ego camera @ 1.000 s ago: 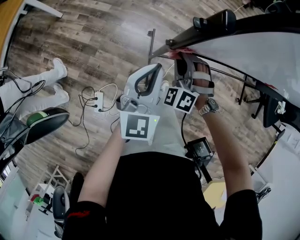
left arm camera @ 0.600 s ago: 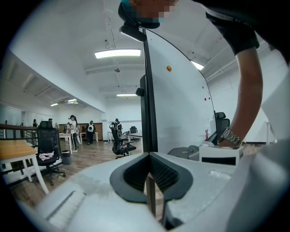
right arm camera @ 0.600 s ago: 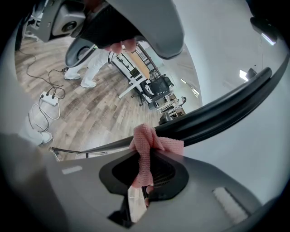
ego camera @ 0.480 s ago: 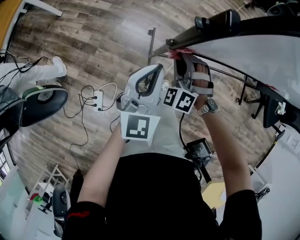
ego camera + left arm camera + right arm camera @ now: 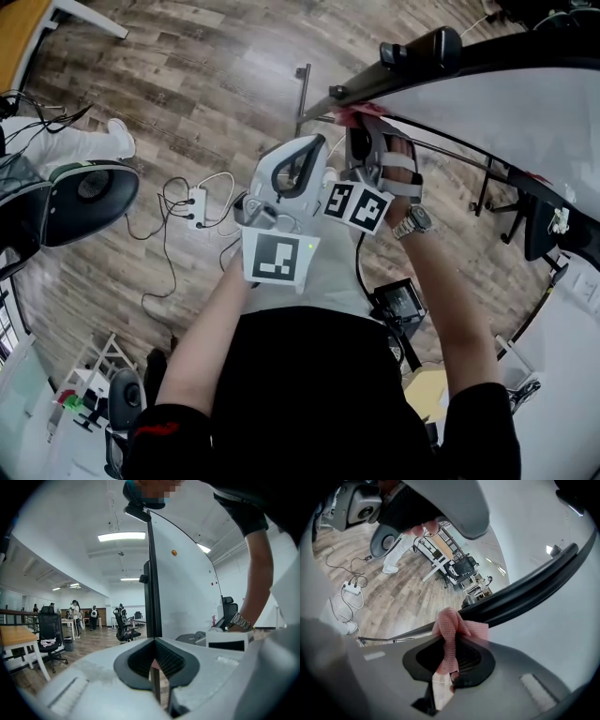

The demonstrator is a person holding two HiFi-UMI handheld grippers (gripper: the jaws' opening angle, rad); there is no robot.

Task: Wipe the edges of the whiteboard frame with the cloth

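The jaws of the right gripper (image 5: 451, 666) are closed on the pink cloth (image 5: 452, 629), pinching it. A bunch of the cloth stands out past the jaw tips and lies against the black whiteboard frame (image 5: 520, 597). In the head view this cloth (image 5: 351, 117) is at the lower left end of the frame (image 5: 412, 58), and the right gripper (image 5: 367, 141) is directly under it.

The jaws of the left gripper (image 5: 153, 663) are pressed together and hold nothing. In front of them the frame (image 5: 152, 588) rises as a dark vertical bar, with the white board (image 5: 187, 592) on its right. In the head view the left gripper (image 5: 309, 145) is just beside the right one, on its left, a little apart from the frame.

On the right wrist there is a metal watch (image 5: 412, 222). Further left, on the wood floor (image 5: 187, 84), lie a white power strip (image 5: 197, 200) with cables and a black office chair (image 5: 84, 199).
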